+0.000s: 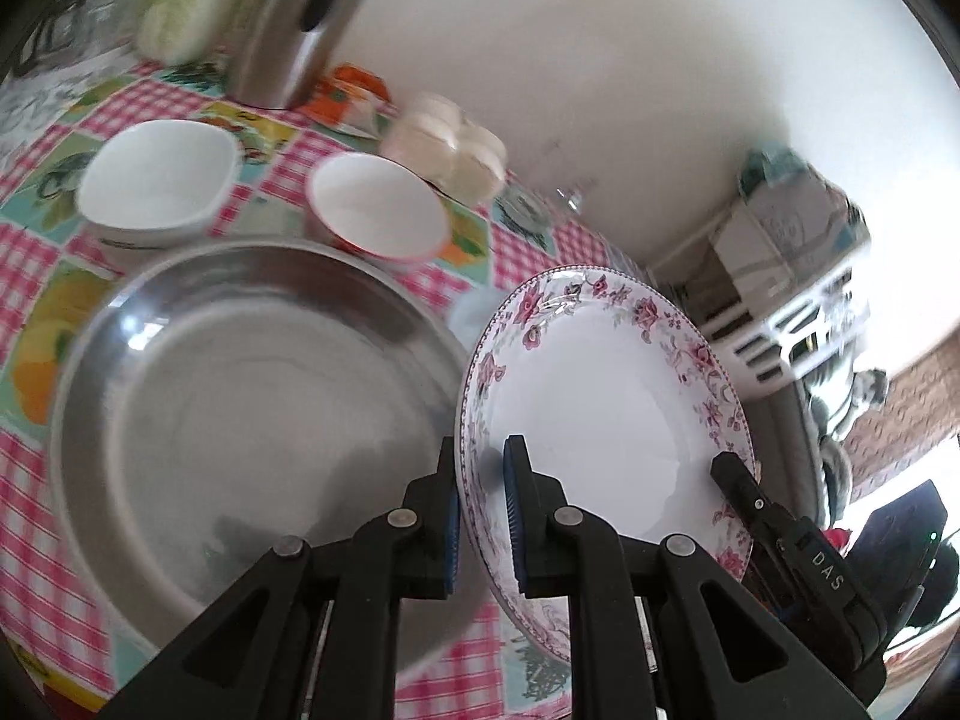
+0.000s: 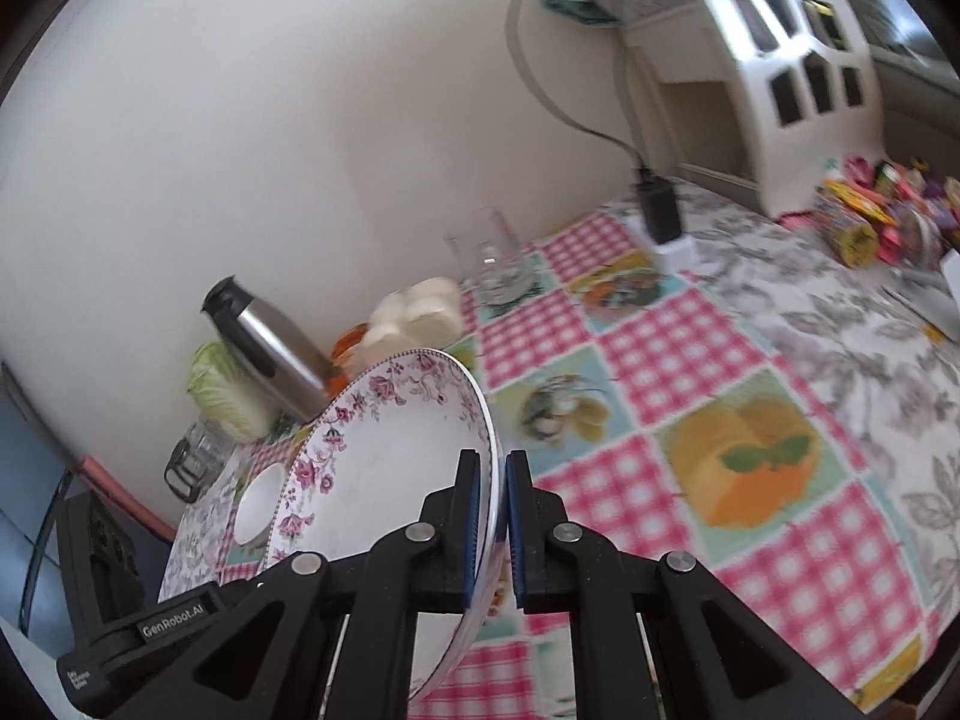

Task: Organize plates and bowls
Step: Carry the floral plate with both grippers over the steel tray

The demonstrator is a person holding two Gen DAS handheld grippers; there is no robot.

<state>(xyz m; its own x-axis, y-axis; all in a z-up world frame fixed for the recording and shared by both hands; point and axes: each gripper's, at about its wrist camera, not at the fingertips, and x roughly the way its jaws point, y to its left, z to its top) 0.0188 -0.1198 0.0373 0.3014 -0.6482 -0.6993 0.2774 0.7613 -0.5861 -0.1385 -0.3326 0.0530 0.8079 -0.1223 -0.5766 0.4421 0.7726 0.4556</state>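
1. The floral-rimmed plate (image 1: 606,396) is off the table, held at opposite edges of its rim by both tongs. It hangs over the checked tablecloth (image 2: 672,354), just beside the large steel basin (image 1: 252,396).
2. The left gripper (image 1: 483,510) is clenched on the plate's rim, one blue pad on the face and one behind it. The right gripper (image 2: 492,516) is clamped likewise on the far edge; its finger also shows at the plate's rim in the left wrist view.
3. The plate is tilted steeply, nearly on edge, its white eating face turned toward the left wrist camera. A round plate has no true long axis; the line that matters runs rim to rim between the two grips.
4. To do this step well, I judge both hands should travel together, so the line between the grips neither stretches nor twists; glazed china can slip from narrow pads.
5. Level the plate before setting it down, and lower it flat rather than edge-first.
6. Keep the lower rim clear of the basin's lip and of the two white bowls (image 1: 159,180) (image 1: 378,204) standing behind it.
7. The steel kettle (image 1: 306,18) and cabbage (image 1: 186,0) stand well away by the wall.
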